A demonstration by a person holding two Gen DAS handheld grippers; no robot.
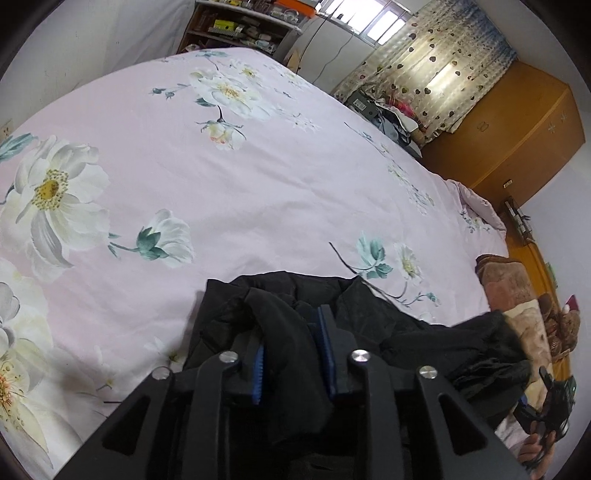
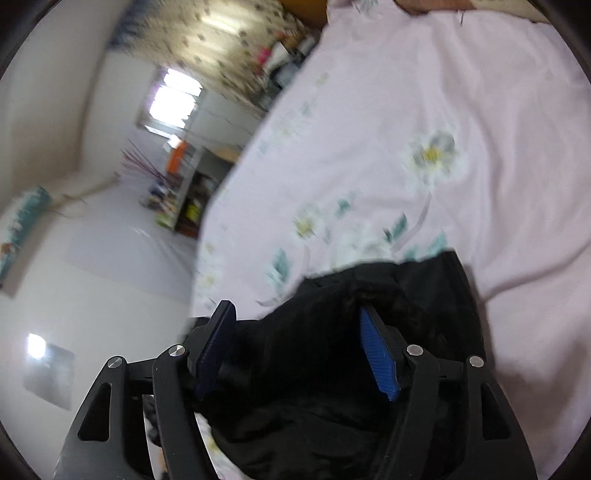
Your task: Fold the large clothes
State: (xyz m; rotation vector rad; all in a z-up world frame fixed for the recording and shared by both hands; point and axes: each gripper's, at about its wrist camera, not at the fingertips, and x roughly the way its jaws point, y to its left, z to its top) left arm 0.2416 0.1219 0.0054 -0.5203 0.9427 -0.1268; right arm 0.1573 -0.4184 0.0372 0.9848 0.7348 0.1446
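We saw the black garment [image 1: 295,325] lying bunched at the near edge of the bed [image 1: 258,177]. Our left tongs [image 1: 291,343] stood partly parted around a fold of it, not squeezing; our right tongs [image 2: 299,350] gaped wide, cloth loose between. Beyond, the flowered sheet lay bare.

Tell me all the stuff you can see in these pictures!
black garment: one, black, bunched on the bed's near edge, between both grippers' fingers
floral bedsheet: one, pink with white flowers, covering the bed
curtain: one, cream with dark hearts, by the window
wardrobe: one, orange-brown wood, beside the curtain
shelf unit: one, brown, cluttered, behind the bed
brown blanket: one, brown and tan, at the bed's right edge
left gripper: one, black with blue pads, part open around fabric
right gripper: one, black with blue pads, wide open over the garment
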